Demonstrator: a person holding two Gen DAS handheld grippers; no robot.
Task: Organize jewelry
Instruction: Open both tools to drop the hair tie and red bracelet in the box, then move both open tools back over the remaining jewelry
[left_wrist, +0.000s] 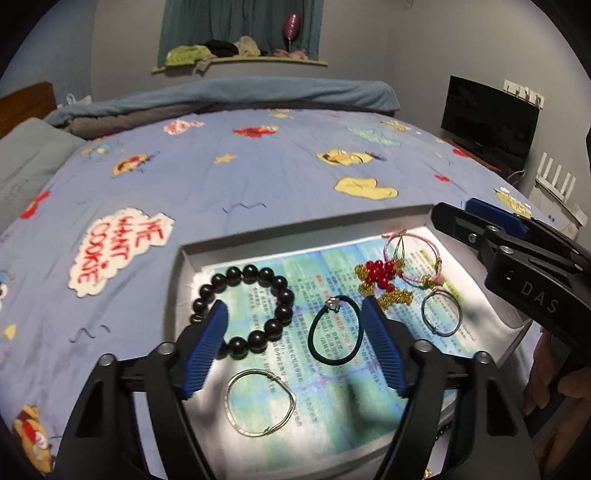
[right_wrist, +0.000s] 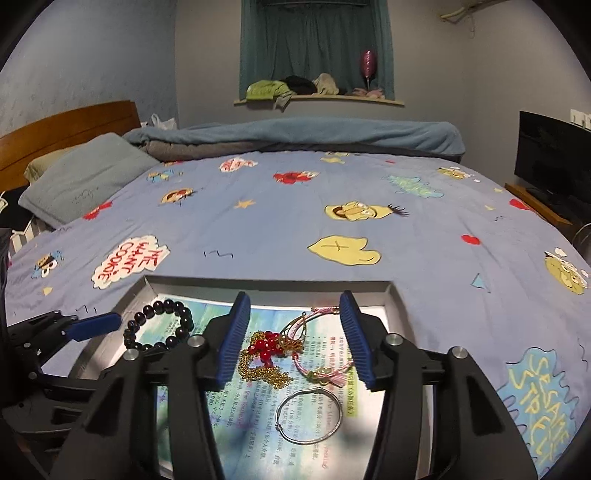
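Note:
A shallow white box (left_wrist: 184, 258) lined with printed paper lies on the bed. In it lie a dark bead bracelet (left_wrist: 242, 312), a green hair tie (left_wrist: 334, 332), a silver bangle (left_wrist: 260, 402), a red-bead gold chain (left_wrist: 382, 282), a pink cord bracelet (left_wrist: 413, 258) and a thin grey-blue ring bracelet (left_wrist: 441, 312). My left gripper (left_wrist: 295, 317) is open and empty above the bead bracelet and hair tie. My right gripper (right_wrist: 293, 308) is open and empty over the gold chain (right_wrist: 264, 356), pink bracelet (right_wrist: 321, 371) and thin bracelet (right_wrist: 308, 415). The bead bracelet (right_wrist: 159, 326) shows at left.
The box (right_wrist: 391, 295) sits on a blue cartoon-print bedspread (left_wrist: 258, 173). A folded blue blanket (right_wrist: 295, 134) and grey pillow (right_wrist: 85, 173) lie at the far side. A black monitor (left_wrist: 487, 122) stands at right. The right gripper's body (left_wrist: 517, 266) shows in the left view.

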